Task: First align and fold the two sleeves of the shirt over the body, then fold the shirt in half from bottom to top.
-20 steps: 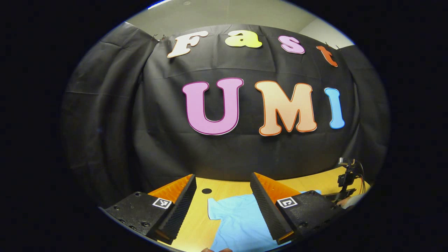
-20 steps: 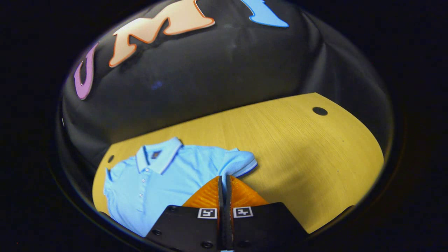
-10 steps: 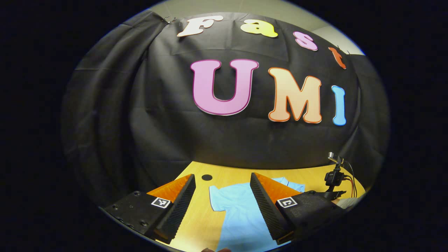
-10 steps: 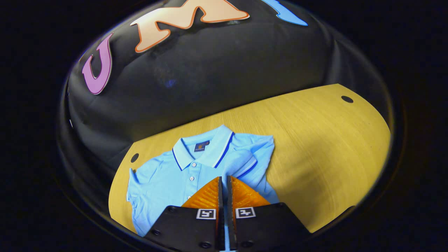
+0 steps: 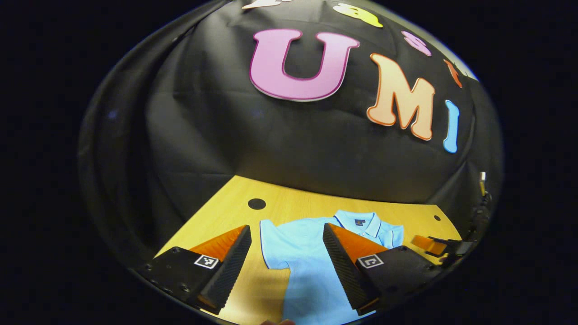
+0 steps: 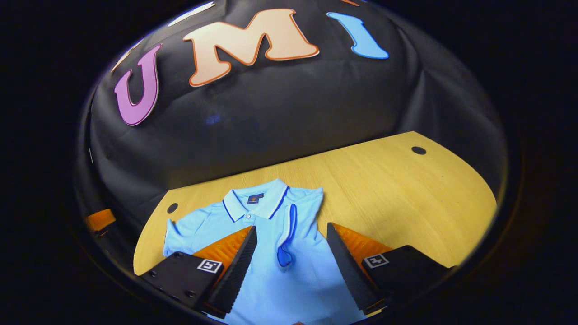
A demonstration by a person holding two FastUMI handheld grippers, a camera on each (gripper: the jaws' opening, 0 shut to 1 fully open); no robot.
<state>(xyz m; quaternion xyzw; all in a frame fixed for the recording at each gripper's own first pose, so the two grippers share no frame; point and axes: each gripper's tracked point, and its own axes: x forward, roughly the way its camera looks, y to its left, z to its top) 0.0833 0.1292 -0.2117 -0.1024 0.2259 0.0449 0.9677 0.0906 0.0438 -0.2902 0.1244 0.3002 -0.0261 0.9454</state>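
Looking on: a shirt (image 6: 271, 253) lies flat on the table (image 6: 406, 189), collar toward the wall; nothing is held
Left gripper (image 5: 286, 266): jaws spread wide, gripping nothing; hovers above the shirt's left side, where the left sleeve (image 5: 273, 243) lies spread out, not yet folded
Right gripper (image 6: 291, 266): jaws wide apart, gripping nothing; between them the right sleeve (image 6: 289, 234) lies folded in over the body, its dark-trimmed cuff near the placket
Step in hand: the left sleeve, by my guess; pinch it near the cuff, lift low, carry it across to match the right one; keep the shoulder line straight so both folds mirror
Edges: the left sleeve's hem sits near a round hole (image 5: 256, 203) in the table; bare wood runs along that side
Open room: plenty of bare table right of the shirt; the wall stands close behind the collar (image 6: 255, 203), so work from the near side
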